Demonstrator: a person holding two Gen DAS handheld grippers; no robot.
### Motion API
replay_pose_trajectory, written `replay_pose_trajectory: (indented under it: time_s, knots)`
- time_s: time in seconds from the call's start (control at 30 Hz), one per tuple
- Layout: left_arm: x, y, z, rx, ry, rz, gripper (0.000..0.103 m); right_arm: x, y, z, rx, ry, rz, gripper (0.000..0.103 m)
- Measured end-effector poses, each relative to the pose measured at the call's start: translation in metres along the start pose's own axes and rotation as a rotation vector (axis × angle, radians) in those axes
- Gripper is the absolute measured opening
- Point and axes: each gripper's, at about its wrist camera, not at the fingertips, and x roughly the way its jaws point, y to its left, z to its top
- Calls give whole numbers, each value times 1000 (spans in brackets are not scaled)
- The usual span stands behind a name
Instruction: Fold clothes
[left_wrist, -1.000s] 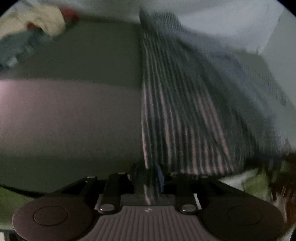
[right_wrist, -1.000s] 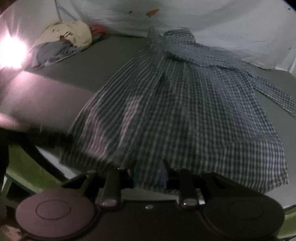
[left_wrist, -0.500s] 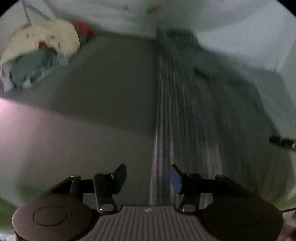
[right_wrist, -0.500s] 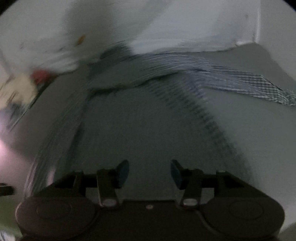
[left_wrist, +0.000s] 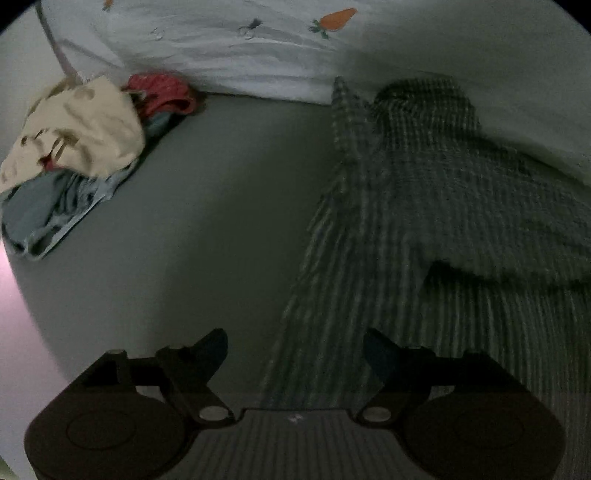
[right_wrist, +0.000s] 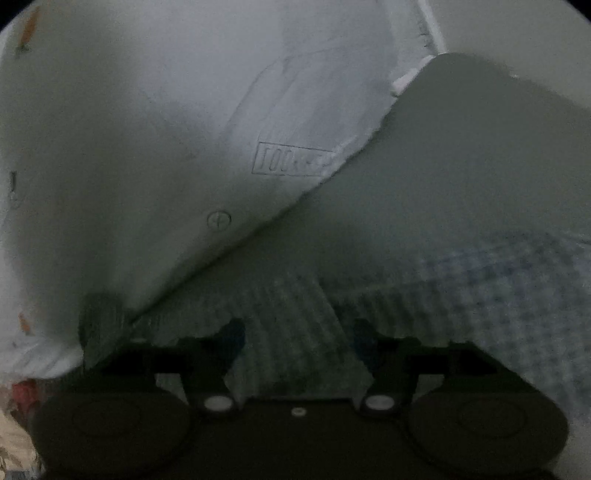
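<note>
White carrot-print sheet along the far edge of the grey bed surface

The checked shirt, clamped at its hem by both grippers a second ago, has been released. The left gripper and the right gripper have been opened wide, and one side has been folded over the middle.
</note>
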Motion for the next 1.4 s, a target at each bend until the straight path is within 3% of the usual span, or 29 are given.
replay_pose_trajectory:
  time_s: [0.1,0.17,0.2,0.23,0.33,0.47,0.7,0.87,1.0,1.1,1.13,1.23,1.3,1.4]
  knots:
    - [9,-18,16,23,-23,34,81,28,14,0,-101,55,-35,62]
    - [15,-24,26,45,-29,75,81,36,22,-3,-161,75,-35,34]
    - [19,-26,34,48,-35,90,81,34,25,-4,-187,74,-45,27]
    - [22,-27,41,48,-42,101,81,29,27,-3,-203,65,-43,2]
    - [27,-27,62,47,-66,131,81,-7,27,11,-212,-19,-2,3]
    - [43,-38,85,72,-80,162,81,-49,16,26,-264,-109,-37,3]
    - [84,-74,124,143,-92,194,81,-40,-26,17,-178,2,-78,4]
    - [113,-100,151,193,-100,216,81,-48,-32,12,-143,-9,-78,4]
    - [150,-117,166,232,-124,328,87,-60,-29,7,-192,-20,-92,4]
    - [161,-119,174,211,-154,372,89,-49,-38,3,-178,30,-113,4]
    - [161,-116,177,190,-146,363,88,-47,-42,1,-163,47,-122,8]
    - [158,-105,184,141,-115,311,88,-49,-50,-3,-140,60,-167,40]
    - [155,-95,187,141,-92,256,88,-56,-58,-5,-105,30,-177,46]
    - [140,-81,184,126,-79,200,88,-58,-76,-6,39,48,-117,53]
